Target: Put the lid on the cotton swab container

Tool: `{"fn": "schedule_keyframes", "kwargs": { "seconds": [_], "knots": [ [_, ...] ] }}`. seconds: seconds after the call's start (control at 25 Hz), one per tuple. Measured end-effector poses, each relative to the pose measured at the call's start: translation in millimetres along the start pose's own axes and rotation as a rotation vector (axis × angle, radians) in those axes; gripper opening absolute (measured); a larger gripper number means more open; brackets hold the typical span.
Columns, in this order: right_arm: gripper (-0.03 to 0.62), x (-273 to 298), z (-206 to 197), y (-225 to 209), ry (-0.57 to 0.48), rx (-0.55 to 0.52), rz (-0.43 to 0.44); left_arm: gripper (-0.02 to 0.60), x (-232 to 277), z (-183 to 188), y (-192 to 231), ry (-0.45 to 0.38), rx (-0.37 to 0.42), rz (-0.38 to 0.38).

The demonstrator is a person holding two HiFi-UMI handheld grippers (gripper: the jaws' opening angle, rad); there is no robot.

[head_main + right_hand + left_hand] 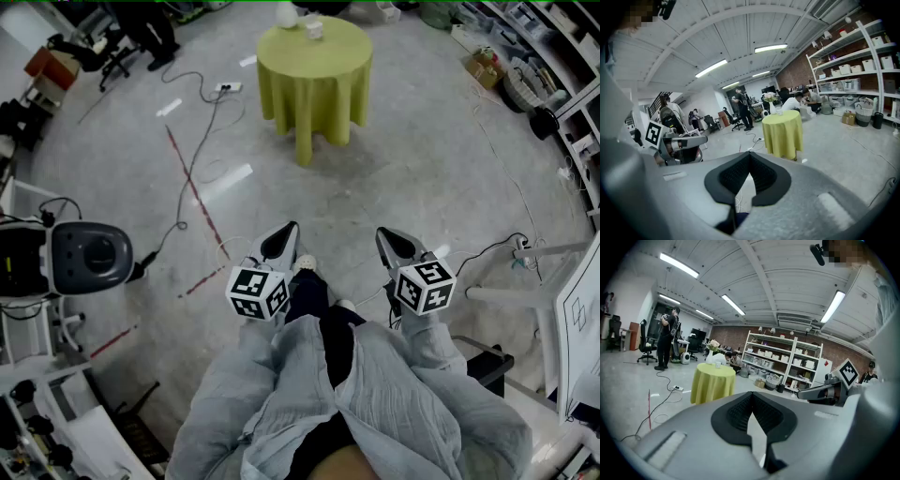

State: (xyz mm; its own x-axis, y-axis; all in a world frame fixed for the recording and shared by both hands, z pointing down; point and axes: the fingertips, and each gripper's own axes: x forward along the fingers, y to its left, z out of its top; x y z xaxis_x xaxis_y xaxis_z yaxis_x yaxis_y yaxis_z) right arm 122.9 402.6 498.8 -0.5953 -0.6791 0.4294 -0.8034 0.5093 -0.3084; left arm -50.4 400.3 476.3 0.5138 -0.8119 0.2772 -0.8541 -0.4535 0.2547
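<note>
Your left gripper (284, 234) and right gripper (391, 240) both have jaws closed and empty, well apart from the yellow-clothed desk (319, 70). The floor cables (178, 225) could trip you walking over.

Place: a large open lab or workshop hall, not a home.
Floor: a bare grey concrete floor (422, 169) ran wall to wall, with loose cables (660, 405), a power strip (228, 87) and a red tape line (192, 192) lying on it.
Ceiling: it was high and white-beamed, with long strip lights (733, 304).
Walls: a brick wall (794, 70) closed the far end.
Storage: white open shelving (780, 359) on the far right held boxes and bins.
Furniture: a round tabletop under a yellow-green cloth (315, 70) stood alone in mid-floor, and office chairs (647, 341) stood on the far left.
Equipment: a grey machine (89, 255) with trailing leads sat on the near left.
People: a standing person (667, 338) was on the far left.
</note>
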Motion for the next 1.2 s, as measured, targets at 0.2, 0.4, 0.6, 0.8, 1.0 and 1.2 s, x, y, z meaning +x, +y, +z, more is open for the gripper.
{"fn": "schedule_keyframes", "kwargs": {
  "seconds": [0.2,0.4,0.6,0.8,1.0,1.2],
  "knots": [
    [0.002,-19,-2,9,-0.038,-0.028,0.01,0.018,-24,-8,-11,-0.017,-0.014,0.032],
    [0.002,-30,-2,12,-0.067,-0.038,0.006,0.018,-34,-18,-22,0.0,0.023,0.056],
    [0.002,-47,-2,8,-0.085,-0.045,-0.008,0.018,-34,-26,-38,0.016,0.025,0.052],
    [0.002,-56,-13,1,-0.073,-0.03,-0.016,0.018,-29,-34,-55,0.028,0.029,0.028],
    [0.002,-51,-17,-3,-0.075,-0.013,-0.026,0.018,-22,-33,-49,0.031,0.035,0.021],
    [0.002,-37,-4,-9,-0.083,-0.019,-0.029,0.018,-4,-21,-35,0.026,0.044,0.014]
  ]
}}
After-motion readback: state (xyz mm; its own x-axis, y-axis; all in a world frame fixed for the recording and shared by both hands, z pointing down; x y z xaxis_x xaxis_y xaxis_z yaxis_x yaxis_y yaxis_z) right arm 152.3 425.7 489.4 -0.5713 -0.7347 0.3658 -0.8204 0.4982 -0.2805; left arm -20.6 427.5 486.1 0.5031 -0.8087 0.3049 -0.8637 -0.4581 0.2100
